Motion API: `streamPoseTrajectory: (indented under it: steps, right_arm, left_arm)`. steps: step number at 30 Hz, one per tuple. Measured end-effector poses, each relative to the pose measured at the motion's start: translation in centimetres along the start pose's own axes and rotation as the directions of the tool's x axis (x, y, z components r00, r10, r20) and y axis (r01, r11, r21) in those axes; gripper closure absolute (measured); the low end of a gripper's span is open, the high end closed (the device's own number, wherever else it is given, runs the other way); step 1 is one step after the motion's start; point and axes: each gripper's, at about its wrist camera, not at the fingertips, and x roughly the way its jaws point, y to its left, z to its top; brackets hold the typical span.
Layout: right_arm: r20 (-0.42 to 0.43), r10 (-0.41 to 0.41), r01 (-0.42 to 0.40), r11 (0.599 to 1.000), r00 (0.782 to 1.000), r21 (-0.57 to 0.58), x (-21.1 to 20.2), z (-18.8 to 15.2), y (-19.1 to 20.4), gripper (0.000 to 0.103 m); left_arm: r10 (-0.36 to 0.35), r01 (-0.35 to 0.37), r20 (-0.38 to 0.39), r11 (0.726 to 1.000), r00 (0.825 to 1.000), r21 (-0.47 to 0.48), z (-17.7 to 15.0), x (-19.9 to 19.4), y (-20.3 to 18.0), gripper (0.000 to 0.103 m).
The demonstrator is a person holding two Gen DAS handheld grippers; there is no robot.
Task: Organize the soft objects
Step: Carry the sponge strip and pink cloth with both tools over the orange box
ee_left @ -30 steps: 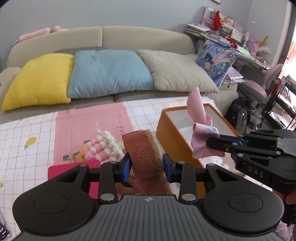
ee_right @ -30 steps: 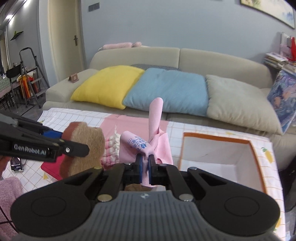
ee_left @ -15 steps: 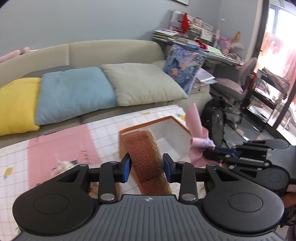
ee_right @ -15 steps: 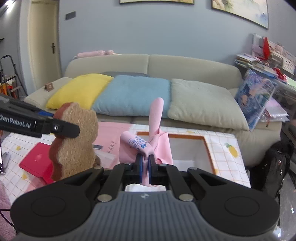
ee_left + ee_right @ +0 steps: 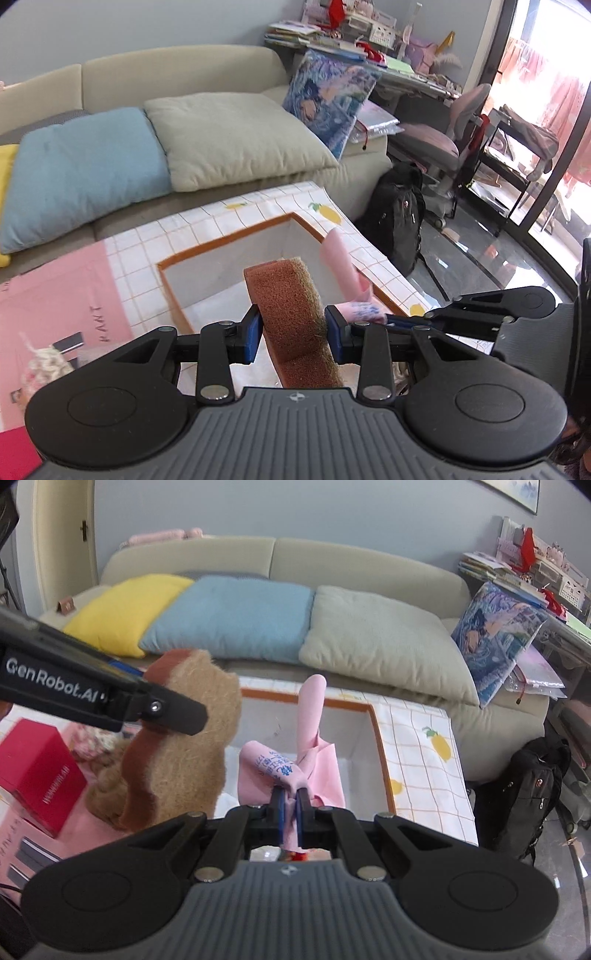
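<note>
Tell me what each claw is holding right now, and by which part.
Left claw: brown plush toy, squeezed across its narrow sides. Right claw: pink cloth, pinched at its bunched lower part.

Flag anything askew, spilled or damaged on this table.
Nothing stands out. The brown plush sits upright in the left gripper, the pink cloth is pinched in the right gripper, and the orange-rimmed box sits open and intact.

Beige sofa (image 5: pixel 280 557), grey-blue wall (image 5: pixel 258 509)
</note>
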Motion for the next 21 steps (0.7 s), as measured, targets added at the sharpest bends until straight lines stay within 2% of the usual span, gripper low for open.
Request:
streamPoseTrajectory:
  steps: [5,13,21]
  right_arm:
    - [-0.079,-0.026,0.022,0.999,0.997,-0.047,2.9,-0.7,-0.1,0.1]
    - [-0.174,-0.051,0.033,0.994,0.983,-0.103,6.4,-2.1,-0.1,0.099]
    - [-0.253,-0.043,0.015,0.993,0.967,-0.113,8.0,-3.6,0.1,0.098]
  left_arm:
    - [0.02,-0.019,-0.054,1.0,0.998,0.021,-0.3,3.1,-0.1,0.063]
    - [0.013,-0.012,-0.122,1.0,0.992,0.009,-1.1,6.4,0.3,0.063]
    - [-0.05,0.049,-0.175,0.999,0.983,-0.01,-1.8,7.1,0.3,0.063]
